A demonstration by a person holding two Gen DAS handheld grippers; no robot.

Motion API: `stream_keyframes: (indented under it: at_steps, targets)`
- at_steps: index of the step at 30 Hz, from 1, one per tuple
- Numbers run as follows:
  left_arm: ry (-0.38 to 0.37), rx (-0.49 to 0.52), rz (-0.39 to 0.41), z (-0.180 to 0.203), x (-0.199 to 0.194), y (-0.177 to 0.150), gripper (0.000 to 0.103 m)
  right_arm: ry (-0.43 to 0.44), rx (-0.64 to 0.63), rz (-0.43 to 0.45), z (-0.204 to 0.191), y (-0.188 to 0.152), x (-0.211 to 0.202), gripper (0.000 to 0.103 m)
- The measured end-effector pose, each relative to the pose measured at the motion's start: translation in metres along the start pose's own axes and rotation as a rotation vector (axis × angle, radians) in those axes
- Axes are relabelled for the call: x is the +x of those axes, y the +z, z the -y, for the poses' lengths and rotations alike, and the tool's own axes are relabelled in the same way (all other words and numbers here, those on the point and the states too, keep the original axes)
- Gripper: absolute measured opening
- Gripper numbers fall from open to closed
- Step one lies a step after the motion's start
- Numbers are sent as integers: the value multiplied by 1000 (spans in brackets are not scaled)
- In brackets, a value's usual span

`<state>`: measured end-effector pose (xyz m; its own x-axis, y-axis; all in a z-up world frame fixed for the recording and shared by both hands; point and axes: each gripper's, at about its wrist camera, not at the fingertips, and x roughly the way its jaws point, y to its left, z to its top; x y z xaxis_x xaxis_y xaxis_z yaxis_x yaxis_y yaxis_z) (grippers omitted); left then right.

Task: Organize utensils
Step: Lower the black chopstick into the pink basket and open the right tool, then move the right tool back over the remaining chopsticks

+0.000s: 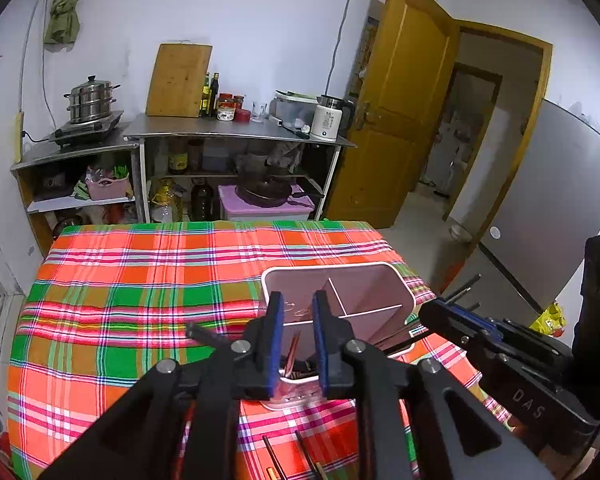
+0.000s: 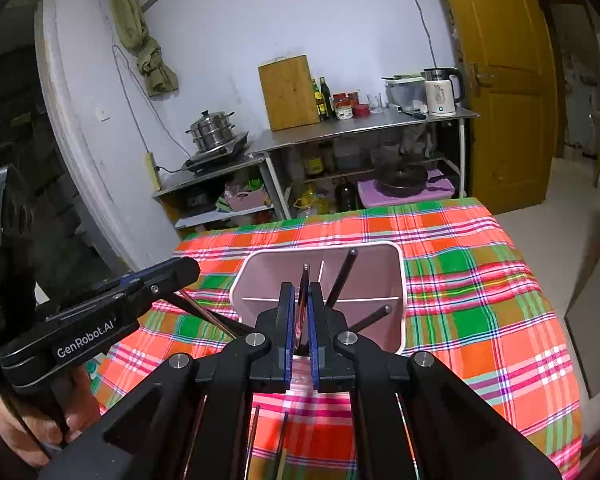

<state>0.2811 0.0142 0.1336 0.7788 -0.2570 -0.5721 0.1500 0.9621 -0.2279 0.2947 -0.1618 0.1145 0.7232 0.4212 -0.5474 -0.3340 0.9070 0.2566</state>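
Note:
A pink utensil holder (image 1: 396, 284) (image 2: 396, 280) with white dividers stands on the plaid tablecloth. Dark chopsticks (image 2: 342, 280) lean in its compartments. My left gripper (image 1: 298, 300) is open, its blue pads straddling the holder's near wall, nothing between them. My right gripper (image 2: 299, 290) is shut on a thin dark utensil (image 2: 304, 280), a chopstick or similar, held upright over the holder's near compartment. More chopsticks (image 1: 274, 456) (image 2: 254, 428) lie on the cloth below the grippers. The right gripper body also shows at the right of the left wrist view (image 1: 500, 340).
The plaid-covered table (image 1: 140, 280) fills the foreground. Behind it stand steel shelves (image 1: 236, 132) with a cutting board, bottles, a kettle (image 1: 330, 118) and a steamer pot (image 1: 90, 100). A wooden door (image 1: 400, 100) stands open at right.

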Motion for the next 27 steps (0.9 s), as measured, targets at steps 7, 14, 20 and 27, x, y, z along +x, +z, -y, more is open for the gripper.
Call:
stream_keyframes:
  at_steps: [7,14,20,27]
  targets:
    - [0,3,36,3,-23,-3,18,16,-12,24,-5,-4,-20,10]
    - [-8,1,68,5,-51,-17,21,35,-26,43,-11,-18,-46,10]
    - [-4,8,65,8,-69,-40,21,50,-22,33,-13,-38,-62,10]
    - [-4,7,40,9,-84,-76,21,61,-25,6,-14,-69,-76,10]
